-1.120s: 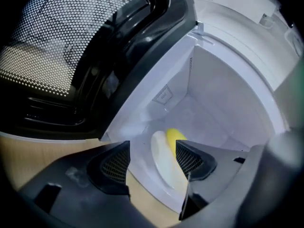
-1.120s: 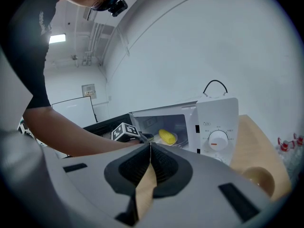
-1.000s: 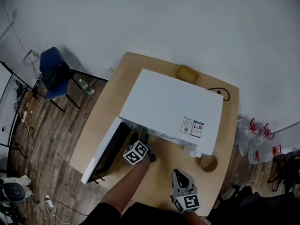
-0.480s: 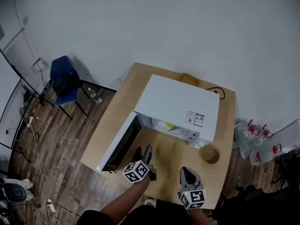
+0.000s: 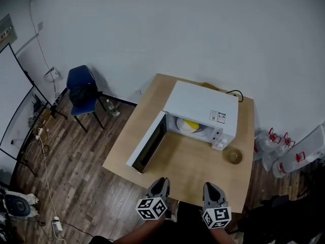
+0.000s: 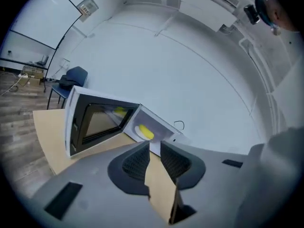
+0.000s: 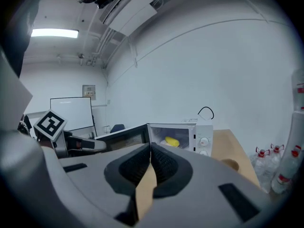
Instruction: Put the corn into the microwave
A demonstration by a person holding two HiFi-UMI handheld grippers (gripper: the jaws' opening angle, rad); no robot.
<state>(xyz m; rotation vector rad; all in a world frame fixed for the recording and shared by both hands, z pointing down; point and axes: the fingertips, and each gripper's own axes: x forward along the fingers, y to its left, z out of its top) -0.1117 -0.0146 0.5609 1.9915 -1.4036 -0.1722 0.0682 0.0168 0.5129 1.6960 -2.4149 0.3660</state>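
Note:
The white microwave [image 5: 203,108] stands on the wooden table [image 5: 152,121] with its door [image 5: 148,145] swung wide open. The yellow corn [image 5: 191,124] lies on a white plate inside the cavity, also seen as the corn [image 6: 145,133] and the corn [image 7: 172,141]. Both grippers hang at the table's near edge, well back from the oven. My left gripper [image 5: 161,183] holds nothing; its jaws have just been closing and a narrow gap remains at the left gripper [image 6: 155,146]. My right gripper [image 5: 210,187] is empty, and the right gripper [image 7: 150,148] has its pads meeting.
A small brown bowl [image 5: 234,156] sits on the table right of the microwave. A black cable [image 5: 238,94] runs behind the oven. A blue chair [image 5: 84,88] stands at the left on the wooden floor, and water bottles [image 5: 284,156] stand at the right.
The left gripper came out of the microwave's mouth and both grippers drew back to the table's near edge. The view pulled away, and the corn now shows inside the oven.

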